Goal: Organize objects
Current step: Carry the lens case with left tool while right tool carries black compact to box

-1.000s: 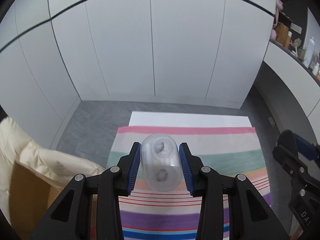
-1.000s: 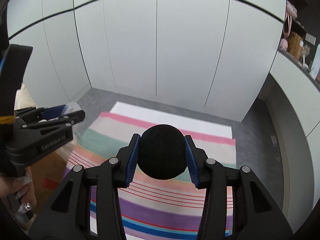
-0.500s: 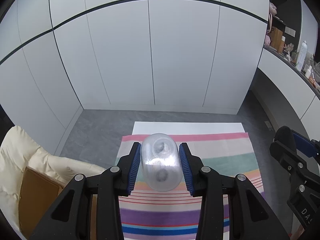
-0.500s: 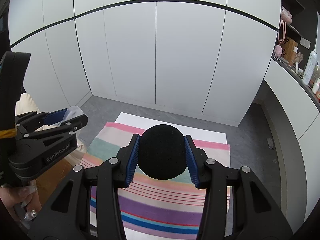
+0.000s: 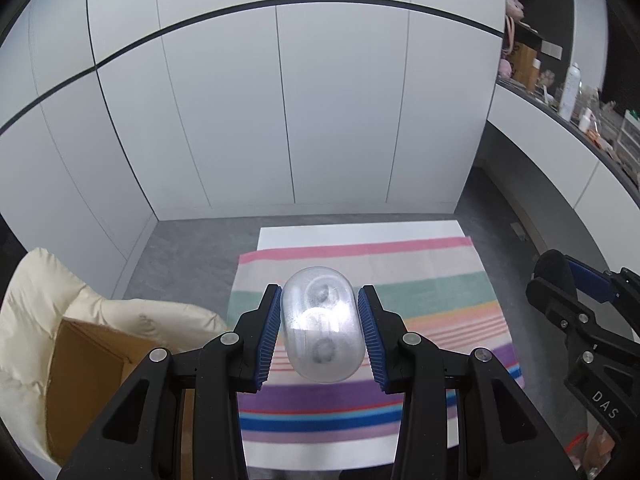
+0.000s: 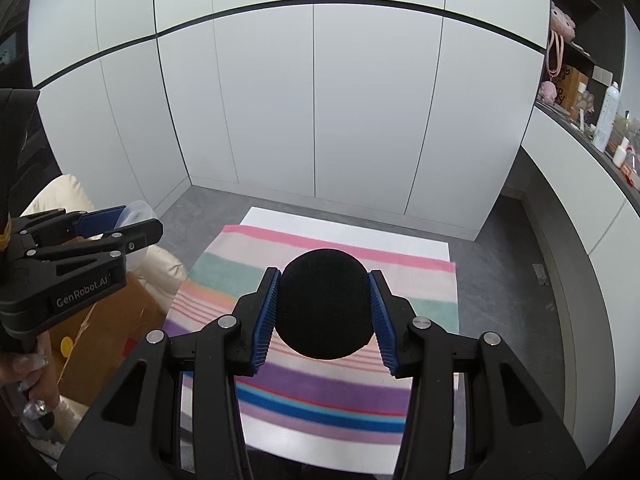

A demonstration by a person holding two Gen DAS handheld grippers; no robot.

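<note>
My left gripper [image 5: 320, 332] is shut on a clear oval plastic case [image 5: 322, 326] and holds it high above a striped cloth [image 5: 360, 276] on a white table. My right gripper [image 6: 323, 316] is shut on a black foam ball [image 6: 323, 306], also held above the cloth [image 6: 320, 248]. Each gripper shows at the edge of the other's view: the right one [image 5: 576, 284] at the right, the left one [image 6: 104, 228] at the left, with the clear case [image 6: 134, 212] between its fingers.
An open cardboard box [image 5: 84, 364] sits on a cream cushion [image 5: 40, 292] left of the table. White cabinet doors [image 5: 280, 100] stand behind. A curved counter [image 5: 560, 120] with bottles and clutter runs along the right. The floor [image 5: 192, 248] is grey.
Both grippers have risen and pulled back with their objects still held; more of the cloth, table and cabinet wall shows now.
</note>
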